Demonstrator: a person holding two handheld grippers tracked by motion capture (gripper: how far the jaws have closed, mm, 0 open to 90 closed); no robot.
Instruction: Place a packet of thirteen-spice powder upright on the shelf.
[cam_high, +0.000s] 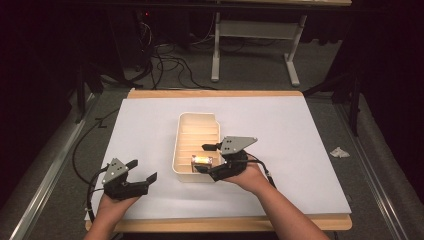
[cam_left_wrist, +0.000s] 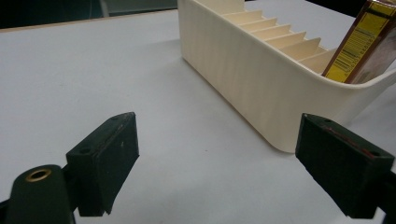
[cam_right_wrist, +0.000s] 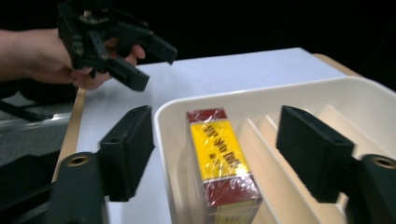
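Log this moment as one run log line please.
left gripper: open, idle on table | right gripper: open, straddling boxed pack | pack: standing in slotted tray

**Grippers, both hand-held, jaws apart**

Left gripper (cam_high: 141, 170): near the table's front-left corner, jaws spread wide, gripping nothing. Right gripper (cam_high: 206, 158): near the front edge's middle, jaws likewise spread, gripping nothing. Forearms enter from the front edge.

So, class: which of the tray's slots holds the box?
The slot at the end nearest the person: the red-and-yellow box stands there in the cream tray; the other slots are empty.
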